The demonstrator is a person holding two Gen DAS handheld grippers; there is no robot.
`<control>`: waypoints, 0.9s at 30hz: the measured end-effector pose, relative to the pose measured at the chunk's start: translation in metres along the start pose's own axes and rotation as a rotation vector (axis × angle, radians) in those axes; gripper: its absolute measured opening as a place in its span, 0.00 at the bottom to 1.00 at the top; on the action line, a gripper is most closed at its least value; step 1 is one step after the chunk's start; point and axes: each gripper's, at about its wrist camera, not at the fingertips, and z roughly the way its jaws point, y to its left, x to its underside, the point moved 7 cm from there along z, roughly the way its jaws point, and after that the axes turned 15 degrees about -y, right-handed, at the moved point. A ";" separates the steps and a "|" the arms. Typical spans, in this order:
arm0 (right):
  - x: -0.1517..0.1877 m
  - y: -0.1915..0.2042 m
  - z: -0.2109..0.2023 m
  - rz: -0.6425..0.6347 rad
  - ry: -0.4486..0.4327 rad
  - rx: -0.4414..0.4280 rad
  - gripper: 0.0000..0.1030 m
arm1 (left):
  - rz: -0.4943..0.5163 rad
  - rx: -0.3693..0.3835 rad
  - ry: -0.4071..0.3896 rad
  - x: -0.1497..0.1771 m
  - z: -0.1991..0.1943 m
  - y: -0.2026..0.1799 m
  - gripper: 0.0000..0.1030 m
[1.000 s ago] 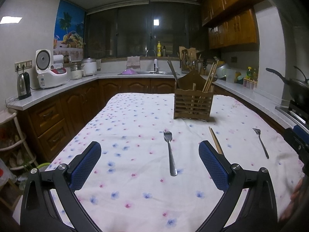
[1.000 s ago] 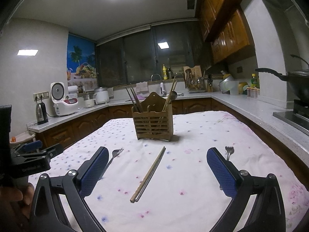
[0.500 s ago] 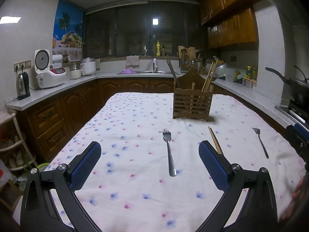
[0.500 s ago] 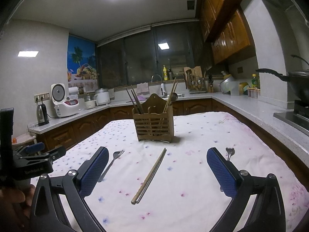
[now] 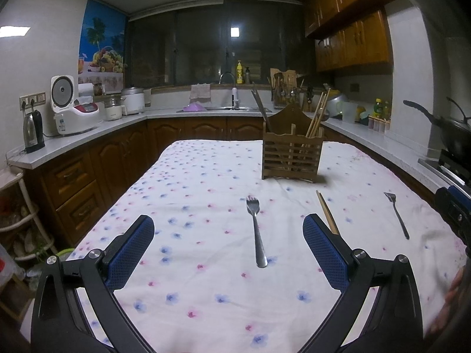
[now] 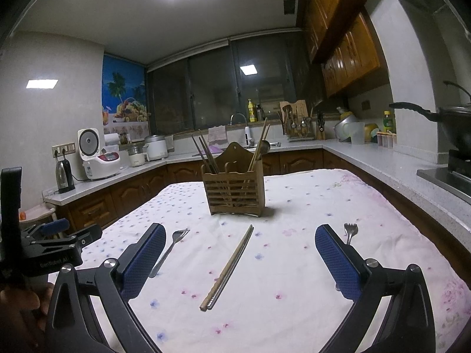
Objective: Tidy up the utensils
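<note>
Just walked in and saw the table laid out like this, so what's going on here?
A person holds a claw in each hand above the floral tablecloth. The left claw and right claw are both open and empty. Two forks and a pair of chopsticks lie loose in front of the wooden holder.

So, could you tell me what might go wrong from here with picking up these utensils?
The forks and chopsticks lie flat on a soft, wrinkled tablecloth, so fingertips could snag fabric or slip off thin metal. The chopsticks are a loose pair; one may roll away. The wooden holder already holds leaning chopsticks, which an insertion might knock.
</note>
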 end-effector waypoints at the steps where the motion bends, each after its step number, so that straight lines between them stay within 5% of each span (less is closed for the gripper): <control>1: 0.000 0.001 0.000 0.001 -0.001 0.000 0.99 | 0.001 0.000 -0.001 0.000 0.000 0.000 1.00; 27: 0.000 0.001 0.001 0.003 -0.002 -0.001 0.99 | -0.002 0.019 -0.010 -0.006 0.001 -0.007 1.00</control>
